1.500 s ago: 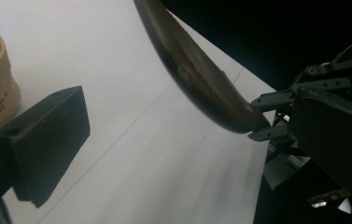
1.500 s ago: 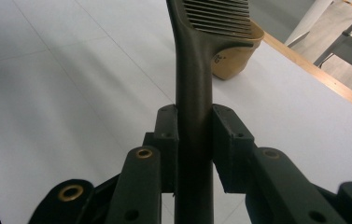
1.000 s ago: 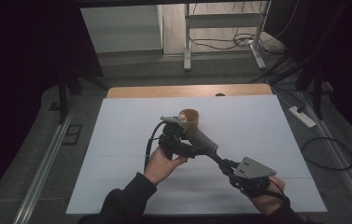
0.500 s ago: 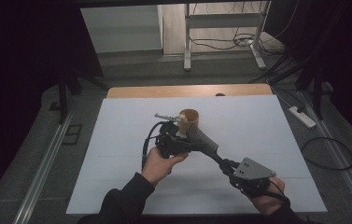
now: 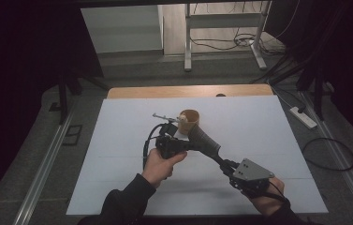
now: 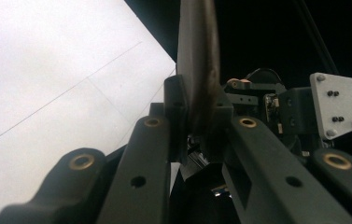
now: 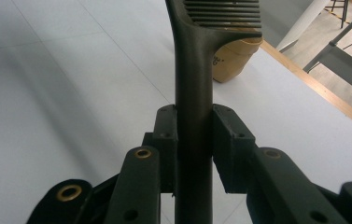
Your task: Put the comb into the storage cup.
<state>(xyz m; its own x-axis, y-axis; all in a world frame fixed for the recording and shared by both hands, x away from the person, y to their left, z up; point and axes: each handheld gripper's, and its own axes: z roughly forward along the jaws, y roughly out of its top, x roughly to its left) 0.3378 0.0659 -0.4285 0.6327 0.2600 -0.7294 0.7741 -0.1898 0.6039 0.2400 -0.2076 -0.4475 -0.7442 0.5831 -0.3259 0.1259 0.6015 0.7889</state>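
A dark slotted spatula (image 5: 205, 142) hangs slanted over the middle of the white table (image 5: 118, 140), its head next to a brown paper cup (image 5: 190, 120). My right gripper (image 5: 225, 165) is shut on the spatula's handle (image 7: 192, 70), and the cup (image 7: 232, 58) stands beyond the head. My left gripper (image 5: 189, 144) comes in from the left, and its jaws have just been closing with the spatula between them. They now press on the spatula (image 6: 198, 56), seen edge-on, with my right gripper's grey plate (image 6: 341, 105) behind. A thin grey rod (image 5: 165, 116) and a pale lump (image 5: 182, 118) sit at the cup's rim.
A wooden strip (image 5: 188, 90) runs along the table's far edge. On the floor lie a power strip (image 5: 304, 117) and a cable loop (image 5: 328, 152) at the right, a metal rail (image 5: 43, 164) at the left, and frame legs (image 5: 188, 47) behind.
My left gripper's jaws have closed onto the spatula, and that hand has shifted slightly. My right gripper and the cup have stayed where they were.
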